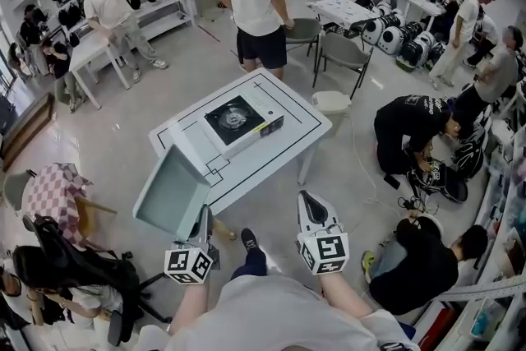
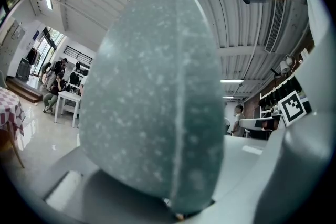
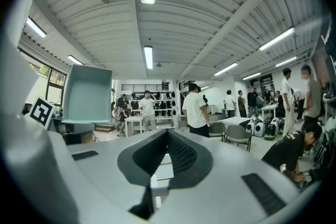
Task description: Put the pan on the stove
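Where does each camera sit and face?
Head view: on the person's head, looking steeply down at the table and stove; both forearms, left gripper and right gripper show.
Left gripper view: on the left gripper, tilted up toward the ceiling; the pan it grips fills the frame.
Right gripper view: on the right gripper, facing across the room; its shut jaws show.
All three views show the pan.

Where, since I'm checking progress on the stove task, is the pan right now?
In the head view, the pan is at lower left, held aloft in the left gripper beside the near-left edge of the white table, not yet on the stove.
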